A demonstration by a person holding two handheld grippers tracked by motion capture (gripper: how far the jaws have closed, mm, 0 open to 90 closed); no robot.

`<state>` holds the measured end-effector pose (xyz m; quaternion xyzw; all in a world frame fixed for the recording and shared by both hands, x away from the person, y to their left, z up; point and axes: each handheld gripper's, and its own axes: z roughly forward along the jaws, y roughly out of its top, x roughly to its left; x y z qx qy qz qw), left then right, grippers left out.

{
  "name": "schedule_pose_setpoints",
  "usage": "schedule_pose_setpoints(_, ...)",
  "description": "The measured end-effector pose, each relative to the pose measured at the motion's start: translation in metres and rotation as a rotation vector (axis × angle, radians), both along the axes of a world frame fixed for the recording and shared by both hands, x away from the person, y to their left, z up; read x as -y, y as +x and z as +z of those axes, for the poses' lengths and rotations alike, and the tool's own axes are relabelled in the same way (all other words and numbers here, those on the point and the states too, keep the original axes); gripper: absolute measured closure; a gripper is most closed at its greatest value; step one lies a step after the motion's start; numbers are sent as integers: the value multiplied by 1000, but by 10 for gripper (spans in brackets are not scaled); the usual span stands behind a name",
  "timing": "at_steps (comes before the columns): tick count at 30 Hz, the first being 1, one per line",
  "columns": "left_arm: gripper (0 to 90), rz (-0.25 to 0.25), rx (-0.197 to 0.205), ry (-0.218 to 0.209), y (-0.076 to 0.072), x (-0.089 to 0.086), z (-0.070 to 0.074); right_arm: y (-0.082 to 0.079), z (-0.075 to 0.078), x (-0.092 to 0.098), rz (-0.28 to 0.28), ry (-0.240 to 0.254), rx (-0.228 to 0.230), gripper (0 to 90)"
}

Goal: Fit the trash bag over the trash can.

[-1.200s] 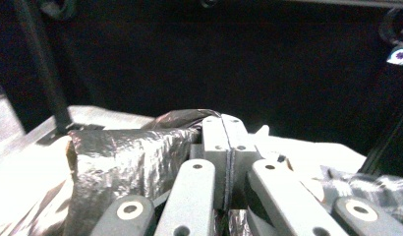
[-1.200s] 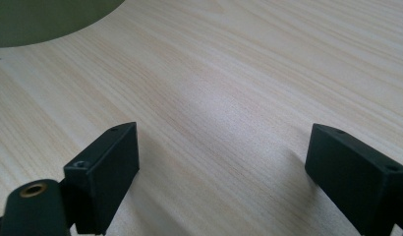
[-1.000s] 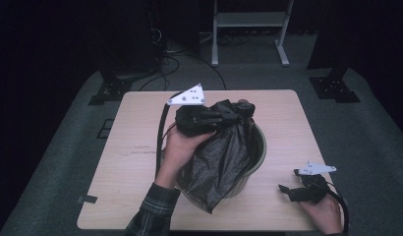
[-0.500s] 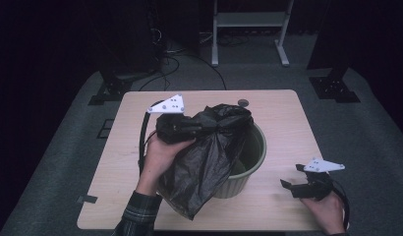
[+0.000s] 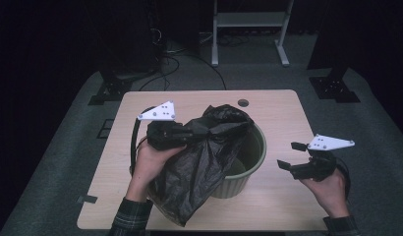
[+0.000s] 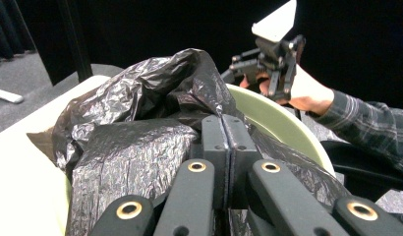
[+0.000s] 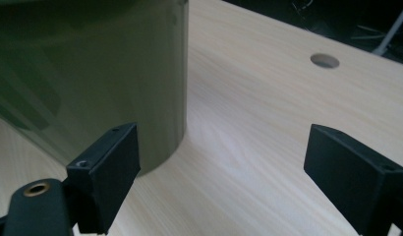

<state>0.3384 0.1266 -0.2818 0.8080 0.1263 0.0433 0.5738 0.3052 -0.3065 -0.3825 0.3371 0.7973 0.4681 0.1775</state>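
High view: the left gripper (image 5: 189, 135) is clenched on a black bin bag (image 5: 199, 162) that drapes over the near-left rim of a green bin (image 5: 248, 162) standing on the desk (image 5: 278, 113). The right gripper (image 5: 288, 156) hangs released, apart from the bin, to its right.

Left gripper view: its jaws are pinched together on the bag's crinkled plastic (image 6: 140, 142), the bin's pale rim (image 6: 283, 123) behind.

Right gripper view: wide-apart jaws frame bare desk (image 7: 248, 123) beside the bin's wall (image 7: 91, 73).

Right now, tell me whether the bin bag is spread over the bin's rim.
Not spread: the black bin bag hangs bunched over one side, and the green bin's far rim is bare.
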Motion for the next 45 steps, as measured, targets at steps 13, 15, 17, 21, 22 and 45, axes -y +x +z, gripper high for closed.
schedule_pose_setpoints(13,888,-5,-9,6,2,-2,-2,21,56,-22,121,45,49,137)
schedule_pose_setpoints(15,888,-8,-12,8,2,-1,-3,26,60,-28,140,50,48,137)
schedule_pose_setpoints(17,888,-11,-14,11,2,-1,-3,28,62,-31,151,54,51,137)
schedule_pose_setpoints(21,888,-20,-15,15,1,-1,-3,43,75,-50,185,53,57,149)
schedule_pose_setpoints(22,888,-20,-15,15,1,-1,-3,43,75,-50,185,53,57,149)
schedule_pose_setpoints(45,877,12,19,-42,-1,-9,-2,52,84,-106,472,-12,22,863)
